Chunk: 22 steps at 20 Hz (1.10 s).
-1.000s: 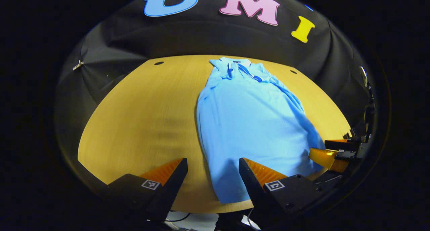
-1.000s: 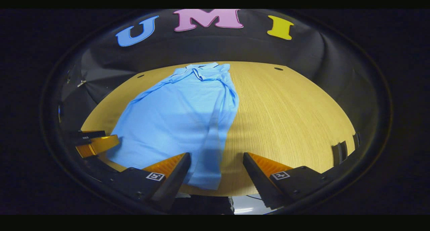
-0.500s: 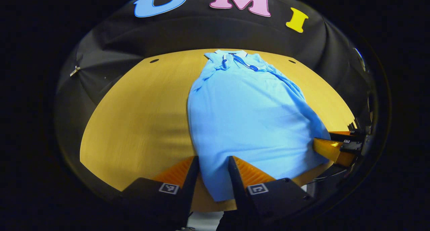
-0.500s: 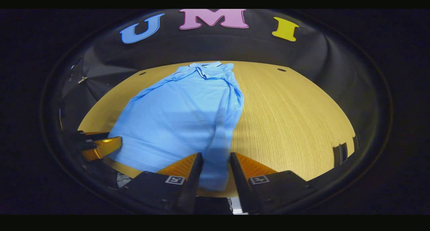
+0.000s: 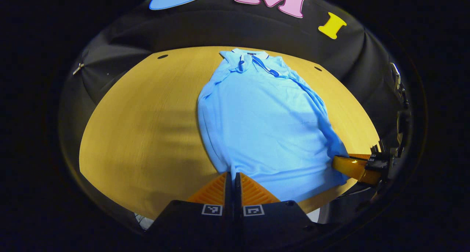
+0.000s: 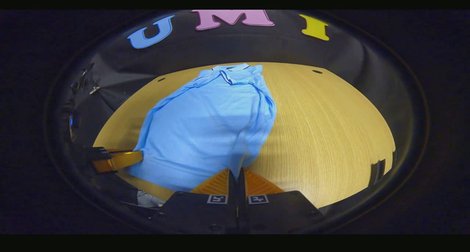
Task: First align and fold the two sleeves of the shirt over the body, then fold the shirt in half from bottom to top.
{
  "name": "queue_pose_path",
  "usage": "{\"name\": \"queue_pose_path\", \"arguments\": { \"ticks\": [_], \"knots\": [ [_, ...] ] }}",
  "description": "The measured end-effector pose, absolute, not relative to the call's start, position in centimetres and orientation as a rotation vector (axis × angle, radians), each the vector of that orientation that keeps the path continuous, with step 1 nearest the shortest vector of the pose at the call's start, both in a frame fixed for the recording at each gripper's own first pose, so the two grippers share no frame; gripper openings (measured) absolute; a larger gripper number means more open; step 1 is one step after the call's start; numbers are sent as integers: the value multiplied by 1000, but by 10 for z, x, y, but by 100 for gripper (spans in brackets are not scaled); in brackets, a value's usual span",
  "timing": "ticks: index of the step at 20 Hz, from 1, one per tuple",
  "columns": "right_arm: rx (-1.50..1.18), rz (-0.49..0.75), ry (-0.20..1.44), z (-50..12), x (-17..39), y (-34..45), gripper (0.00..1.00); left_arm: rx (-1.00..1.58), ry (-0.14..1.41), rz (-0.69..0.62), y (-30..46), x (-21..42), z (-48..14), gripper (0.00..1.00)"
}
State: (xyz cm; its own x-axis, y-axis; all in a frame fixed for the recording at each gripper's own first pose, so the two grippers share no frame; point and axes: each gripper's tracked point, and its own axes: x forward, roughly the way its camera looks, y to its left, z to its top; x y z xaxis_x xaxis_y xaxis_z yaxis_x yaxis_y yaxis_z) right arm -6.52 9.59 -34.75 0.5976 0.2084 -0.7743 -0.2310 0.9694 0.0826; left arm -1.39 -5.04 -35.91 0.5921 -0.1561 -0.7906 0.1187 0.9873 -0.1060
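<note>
Left gripper view
Shirt: a light blue shirt (image 5: 264,123) lies flat on your wooden surface (image 5: 147,134), collar (image 5: 253,57) at the far end by the black wall cloth (image 5: 220,28), hem at the near edge.
Sleeves: both lie folded in over the body; a long fold runs down the shirt's right-hand side in this view.
Your left tool: the left tool (image 5: 232,178) is pressed together at the bottom of the view, its two fingers pinching the near-left corner of the hem between them.
Your right tool: the right tool (image 5: 339,163) shows at the far right, at the other hem corner; its tip touches the cloth, but you cannot tell from here how its fingers stand.
Surface holes: two small dark holes (image 5: 162,56) sit near the far corners.

Right gripper view
Shirt: the shirt (image 6: 205,123) stretches from the collar (image 6: 233,70) at the far end down to the near edge, left of centre on the surface (image 6: 323,127).
Your right tool: the right tool (image 6: 236,175) is closed, both fingers nipping the near-right hem corner, which rises in a small peak at the tips.
Your left tool: the left tool (image 6: 137,156) shows at the left edge, touching the opposite hem corner.
</note>
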Motion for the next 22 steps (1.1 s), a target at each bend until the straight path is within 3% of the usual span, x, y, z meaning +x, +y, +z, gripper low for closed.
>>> {"name": "queue_pose_path", "arguments": {
  "ticks": [1, 2, 7, 8, 9, 10, 15, 16, 17, 18, 19, 20, 21, 22],
  "knots": [
    [-32, 265, 890, -341, -58, 97, 11, -53, 918, -157, -51, -10, -352, 2],
    [-44, 276, 887, -333, -52, 98, 6, -56, 916, -155, -52, -8, -344, 6],
    [-26, 311, 846, -284, 4, 105, 11, -94, 873, -136, -64, 30, -287, 6],
    [-29, 315, 827, -271, 18, 105, 0, -97, 854, -136, -67, 44, -276, 6],
    [-30, 324, 809, -260, 34, 106, 11, -100, 841, -131, -68, 56, -265, 6],
    [-32, 333, 792, -250, 50, 107, 6, -108, 825, -125, -71, 70, -254, 6],
    [-46, 356, 705, -210, 137, 104, 5, -139, 723, -104, -87, 152, -205, 6],
    [-52, 361, 687, -205, 155, 104, 0, -139, 707, -101, -89, 170, -197, 6],
    [-54, 368, 674, -201, 174, 107, 5, -139, 687, -96, -90, 186, -191, 6],
    [-51, 372, 660, -197, 191, 109, 0, -139, 669, -86, -91, 204, -185, 6],
    [-47, 374, 645, -193, 208, 113, 11, -148, 654, -73, -92, 219, -181, 6],
    [-48, 372, 625, -189, 227, 116, 0, -164, 643, -66, -93, 236, -179, 6],
    [-52, 371, 605, -186, 245, 120, 5, -182, 634, -63, -95, 252, -178, 6],
    [-57, 370, 585, -183, 261, 125, 0, -187, 626, -60, -95, 269, -179, 6]
  ]
}}
